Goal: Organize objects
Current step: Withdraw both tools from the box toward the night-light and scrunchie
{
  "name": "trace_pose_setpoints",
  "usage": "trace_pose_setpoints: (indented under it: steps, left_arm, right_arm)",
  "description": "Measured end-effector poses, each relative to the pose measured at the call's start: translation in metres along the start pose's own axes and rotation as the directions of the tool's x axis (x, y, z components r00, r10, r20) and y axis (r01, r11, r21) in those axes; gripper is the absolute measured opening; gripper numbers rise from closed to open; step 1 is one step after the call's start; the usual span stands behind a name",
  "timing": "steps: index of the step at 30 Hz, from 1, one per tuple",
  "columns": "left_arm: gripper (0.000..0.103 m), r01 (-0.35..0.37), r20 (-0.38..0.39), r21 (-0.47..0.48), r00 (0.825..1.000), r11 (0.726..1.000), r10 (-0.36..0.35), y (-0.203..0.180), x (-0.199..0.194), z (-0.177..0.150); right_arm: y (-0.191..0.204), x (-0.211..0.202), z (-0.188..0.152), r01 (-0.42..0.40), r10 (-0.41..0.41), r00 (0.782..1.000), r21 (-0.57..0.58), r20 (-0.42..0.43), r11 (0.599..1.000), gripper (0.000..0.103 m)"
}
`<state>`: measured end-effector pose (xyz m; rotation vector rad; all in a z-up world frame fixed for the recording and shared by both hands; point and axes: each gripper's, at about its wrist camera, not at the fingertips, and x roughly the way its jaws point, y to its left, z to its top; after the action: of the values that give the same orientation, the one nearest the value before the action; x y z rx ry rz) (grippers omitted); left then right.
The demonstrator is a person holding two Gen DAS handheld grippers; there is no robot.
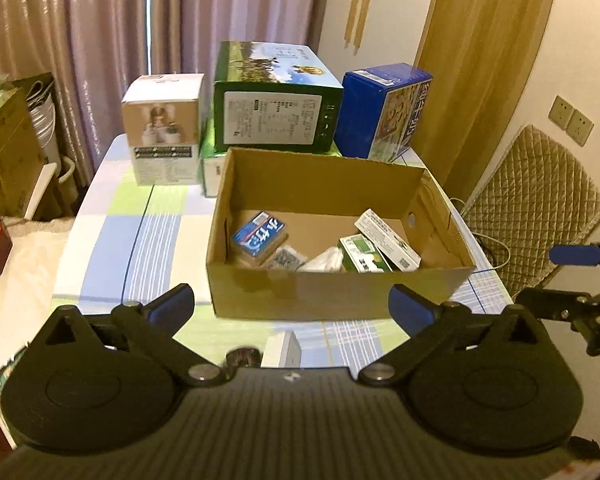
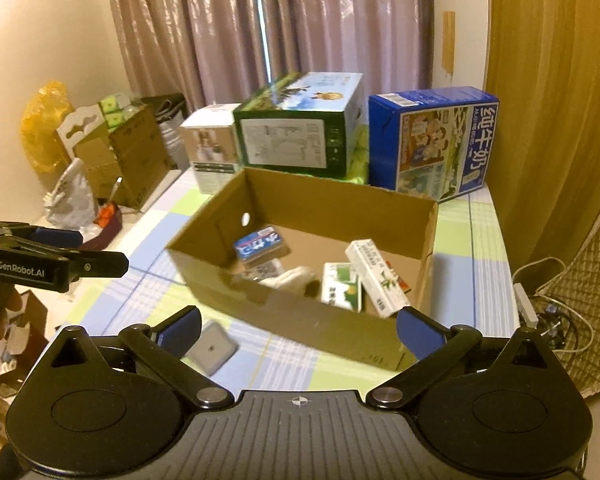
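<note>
Right, your left gripper [image 1: 291, 304] and right gripper [image 2: 299, 326] both hang spread and empty before the open cardboard box [image 2: 342, 326] holding small packets, a grey square pad [image 2: 212, 346] lying nearer, three cartons behind.

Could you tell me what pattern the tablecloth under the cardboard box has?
The tablecloth is checked in pale blue, light green and white, clearest in the left wrist view.

Both wrist views look forward and down, close over the table [image 1: 112, 248], sharing the open box [image 1: 340, 292] from left and right.
</note>
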<state>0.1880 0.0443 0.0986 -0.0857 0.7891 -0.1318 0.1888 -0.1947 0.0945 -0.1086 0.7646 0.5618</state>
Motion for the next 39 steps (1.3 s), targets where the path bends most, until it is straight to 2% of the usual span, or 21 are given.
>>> trace_pose_setpoints:
  steps: [5, 13, 18, 27, 39]
  left_arm:
    - [0.102, 0.033, 0.031, -0.072, 0.999, 0.997, -0.031, 0.010, -0.029, -0.027]
    - [0.102, 0.016, 0.060, -0.050, 0.998, 0.999, -0.013, 0.014, -0.066, -0.069]
    - [0.102, -0.009, 0.056, -0.043, 0.998, 0.999, 0.012, 0.016, -0.080, -0.094]
    - [0.102, -0.074, 0.018, -0.076, 0.997, 0.994, 0.076, 0.026, -0.076, -0.122]
    - [0.102, -0.094, -0.011, -0.070, 0.996, 0.993, 0.094, 0.037, -0.059, -0.133]
  right_arm:
    - [0.015, -0.018, -0.029, 0.010, -0.010, 1.000, -0.012, 0.021, 1.000, 0.101]
    - [0.018, -0.034, -0.078, -0.031, 0.029, 0.999, 0.066, 0.028, 0.997, 0.101]
    - [0.019, -0.039, -0.102, -0.024, 0.022, 0.999, 0.085, 0.027, 0.996, 0.101]
    - [0.023, -0.038, -0.126, -0.015, 0.013, 1.000, 0.096, 0.016, 0.995, 0.101]
    - [0.040, -0.016, -0.130, -0.034, 0.034, 0.999, 0.041, -0.006, 0.999, 0.101]
